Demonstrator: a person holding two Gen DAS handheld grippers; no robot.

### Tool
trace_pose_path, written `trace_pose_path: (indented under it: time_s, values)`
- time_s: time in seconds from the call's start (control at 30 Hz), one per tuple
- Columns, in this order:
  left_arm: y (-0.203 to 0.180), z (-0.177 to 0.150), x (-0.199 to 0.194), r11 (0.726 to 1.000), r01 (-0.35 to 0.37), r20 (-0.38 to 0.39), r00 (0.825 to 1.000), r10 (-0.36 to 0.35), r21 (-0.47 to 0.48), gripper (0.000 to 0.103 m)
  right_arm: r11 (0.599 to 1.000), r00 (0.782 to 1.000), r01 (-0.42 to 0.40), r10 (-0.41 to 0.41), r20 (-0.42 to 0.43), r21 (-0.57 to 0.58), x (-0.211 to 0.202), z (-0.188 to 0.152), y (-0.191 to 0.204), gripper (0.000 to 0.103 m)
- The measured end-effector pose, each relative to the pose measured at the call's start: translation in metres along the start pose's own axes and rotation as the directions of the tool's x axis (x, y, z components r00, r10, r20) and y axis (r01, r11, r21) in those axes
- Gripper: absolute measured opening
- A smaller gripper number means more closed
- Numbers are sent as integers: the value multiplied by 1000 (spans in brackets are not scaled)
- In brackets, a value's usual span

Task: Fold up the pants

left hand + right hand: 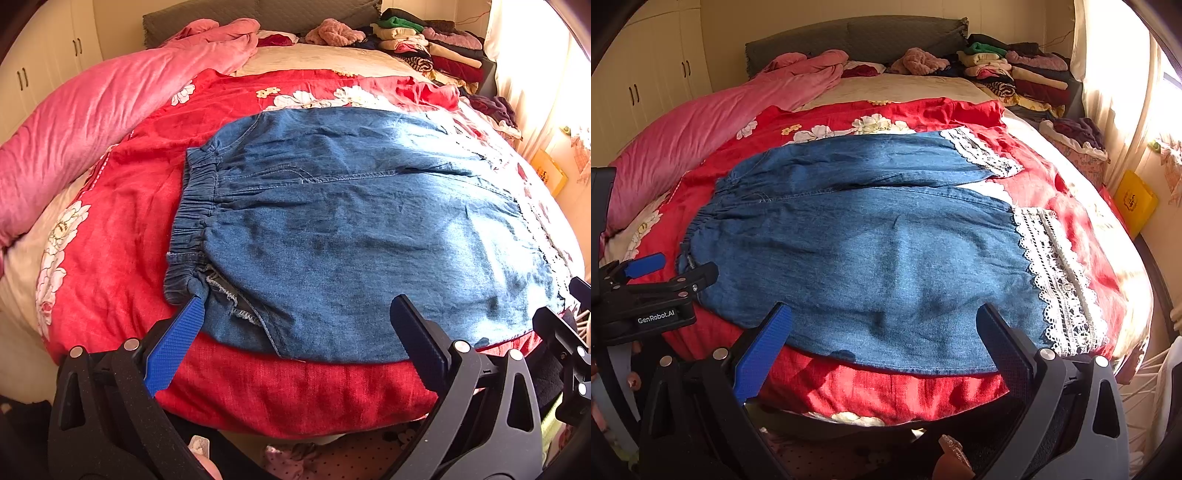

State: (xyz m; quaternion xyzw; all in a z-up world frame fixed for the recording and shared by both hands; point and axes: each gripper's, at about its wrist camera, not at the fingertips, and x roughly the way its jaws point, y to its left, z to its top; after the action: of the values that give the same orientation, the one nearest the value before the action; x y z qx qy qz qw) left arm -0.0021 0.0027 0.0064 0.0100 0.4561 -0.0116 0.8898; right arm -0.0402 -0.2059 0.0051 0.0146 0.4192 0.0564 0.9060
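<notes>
Blue denim pants (351,229) lie flat on a red floral quilt (140,184), with both legs side by side. The elastic waistband (192,221) is at the left and the white lace hems (1056,273) at the right. My left gripper (299,306) is open over the near edge of the pants, its blue fingertip (194,308) touching the near waistband corner. In the right wrist view the left gripper (676,269) shows at that same corner. My right gripper (884,310) is open above the near leg's lower edge, holding nothing.
A pink duvet (92,122) lies bunched along the bed's left side. Folded clothes (1015,70) are stacked at the far right by the grey headboard (857,37). A yellow box (1134,201) and curtains stand right of the bed. White wardrobe doors (646,85) are at the left.
</notes>
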Motion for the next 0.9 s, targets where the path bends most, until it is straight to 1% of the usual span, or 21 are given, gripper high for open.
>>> trace_pose_path:
  time_s: [0.5, 0.63, 0.73, 0.9]
  values:
    - [13, 6, 9, 1000, -12, 4, 1000, 12, -25, 95, 1000, 1000, 1, -2, -11, -13, 10, 7, 2, 99]
    - [20, 14, 13, 999, -26, 5, 1000, 26, -36, 95, 1000, 1000, -7, 7, -12, -17, 15, 18, 2, 99]
    - [24, 19, 16, 998, -35, 9, 999, 35, -44, 95, 999, 1000, -12, 12, -5, -41, 19, 29, 4, 99]
    - [31, 28, 24, 998, -38, 4, 999, 38, -50, 95, 997, 1000, -32, 31, -3, -66, 33, 55, 10, 99]
